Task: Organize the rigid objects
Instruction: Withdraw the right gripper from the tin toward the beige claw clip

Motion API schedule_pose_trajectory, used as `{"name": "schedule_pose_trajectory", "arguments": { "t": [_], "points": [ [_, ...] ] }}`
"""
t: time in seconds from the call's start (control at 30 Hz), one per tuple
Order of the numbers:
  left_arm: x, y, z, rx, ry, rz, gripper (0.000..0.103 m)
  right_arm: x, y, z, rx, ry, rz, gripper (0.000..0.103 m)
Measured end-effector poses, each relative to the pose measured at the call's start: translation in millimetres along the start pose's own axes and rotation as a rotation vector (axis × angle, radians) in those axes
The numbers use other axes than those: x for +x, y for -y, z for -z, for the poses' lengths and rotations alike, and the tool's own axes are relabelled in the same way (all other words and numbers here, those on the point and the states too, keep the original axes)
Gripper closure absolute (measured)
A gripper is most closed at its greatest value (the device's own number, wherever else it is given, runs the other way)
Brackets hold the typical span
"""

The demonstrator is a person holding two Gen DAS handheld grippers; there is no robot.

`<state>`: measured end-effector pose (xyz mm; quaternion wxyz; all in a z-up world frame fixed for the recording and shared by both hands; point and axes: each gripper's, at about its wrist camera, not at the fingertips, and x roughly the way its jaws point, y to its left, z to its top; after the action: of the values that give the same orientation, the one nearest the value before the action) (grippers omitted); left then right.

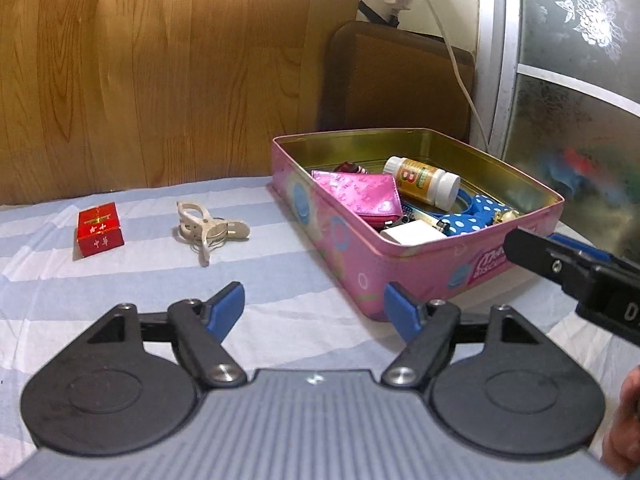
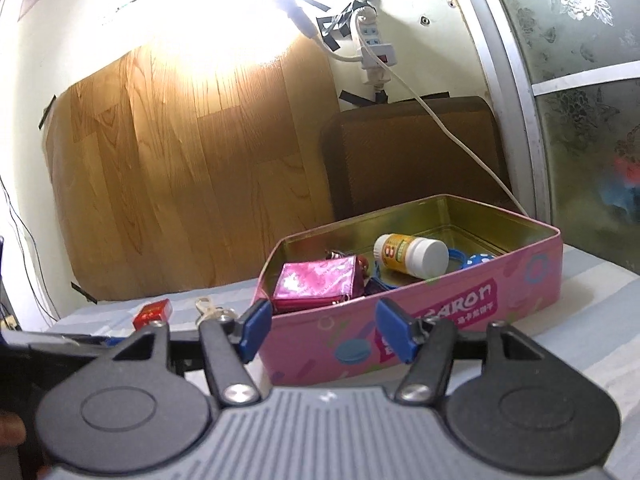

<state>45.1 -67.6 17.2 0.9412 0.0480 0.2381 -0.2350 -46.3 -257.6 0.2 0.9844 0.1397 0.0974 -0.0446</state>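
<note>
Both hand-held grippers, left and right, are hanging released and empty beside the pink tin on the striped bed sheet. Two things are lying outside it, well apart: the red box, likely slipping if pinched off-centre, and the white clip, whose trailing loops are risking a snag.

A lived-in home room is indicated: a striped bedsheet is spread under a pink biscuit tin of personal odds and ends, a power strip is taped to the wall, and a frosted floral glass door is seen beside a brown cushion.
</note>
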Motion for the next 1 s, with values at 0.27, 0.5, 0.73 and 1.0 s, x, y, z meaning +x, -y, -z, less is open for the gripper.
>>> {"name": "schedule_pose_trajectory", "arguments": {
  "t": [0.27,0.5,0.73,1.0],
  "points": [
    [-12.2,13.8,-3.0,0.006,0.031,-0.028,0.0,-12.7,7.2,-9.4,0.04,0.025,0.013,0.006],
    [-11.5,28.1,-3.2,0.042,0.001,-0.083,0.0,-14.3,20.5,-9.3,0.083,0.009,0.035,0.0],
    [-15.8,47.3,0.6,0.097,-0.007,-0.098,0.0,-15.8,18.8,-7.7,0.067,0.01,0.047,0.0],
    [-21.6,55.1,1.5,0.117,0.005,-0.113,0.0,-16.8,15.4,-5.7,0.051,0.01,0.051,0.0]
  ]
}}
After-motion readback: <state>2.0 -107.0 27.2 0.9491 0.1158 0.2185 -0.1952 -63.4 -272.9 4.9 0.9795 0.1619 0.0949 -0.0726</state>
